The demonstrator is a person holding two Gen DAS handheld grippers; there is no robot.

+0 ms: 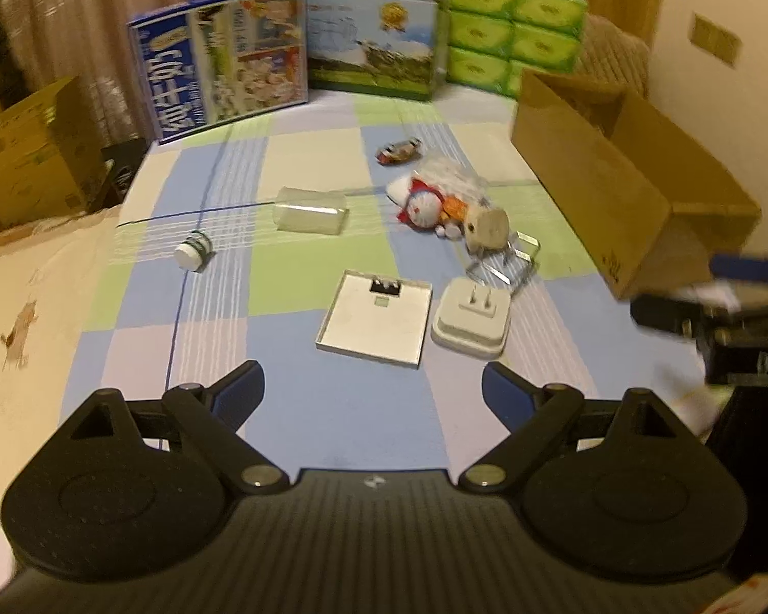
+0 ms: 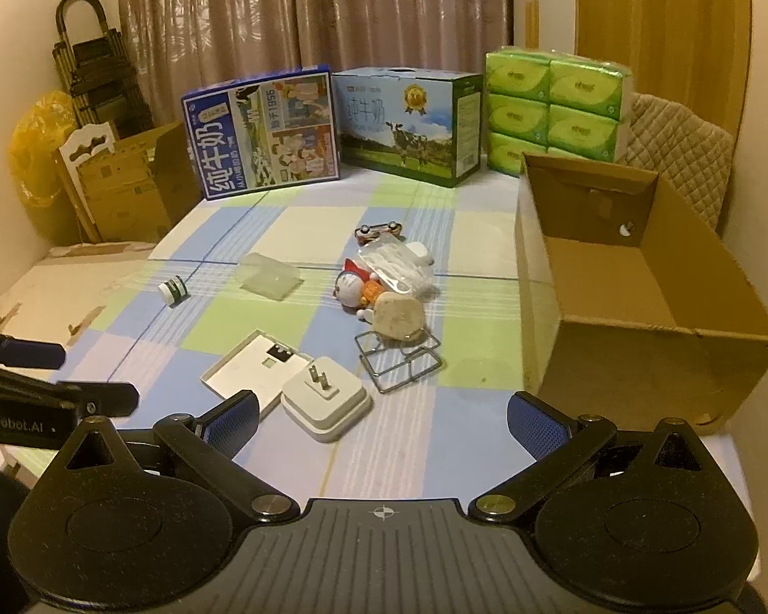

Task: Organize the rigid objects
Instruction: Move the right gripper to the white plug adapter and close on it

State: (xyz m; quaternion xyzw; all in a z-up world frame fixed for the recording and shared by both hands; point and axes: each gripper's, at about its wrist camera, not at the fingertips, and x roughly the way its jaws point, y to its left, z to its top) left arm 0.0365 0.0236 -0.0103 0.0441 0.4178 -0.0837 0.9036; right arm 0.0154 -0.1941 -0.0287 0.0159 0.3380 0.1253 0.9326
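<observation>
Both claws, left [image 1: 372, 391] and right [image 2: 381, 422], spread, empty | white plug adapter [image 2: 326, 398] near cardboard box [image 2: 640, 276], left of it | advice: straddle adapter's sides, avoiding prongs.

Black claw [image 2: 381, 417] with blue, seemingly ribbed pads [image 2: 233, 417].

on the checked cloth: one white plug adapter [image 2: 326, 398], one flat square tray [image 2: 255, 372], one wire rack [image 2: 399, 360], one clear tub [image 2: 270, 276], one small bottle [image 2: 173, 290], one toy car [image 2: 379, 232], one plush doll [image 2: 356, 290], one open cardboard box [image 2: 635, 281], two milk cartons [image 2: 261, 133].
</observation>
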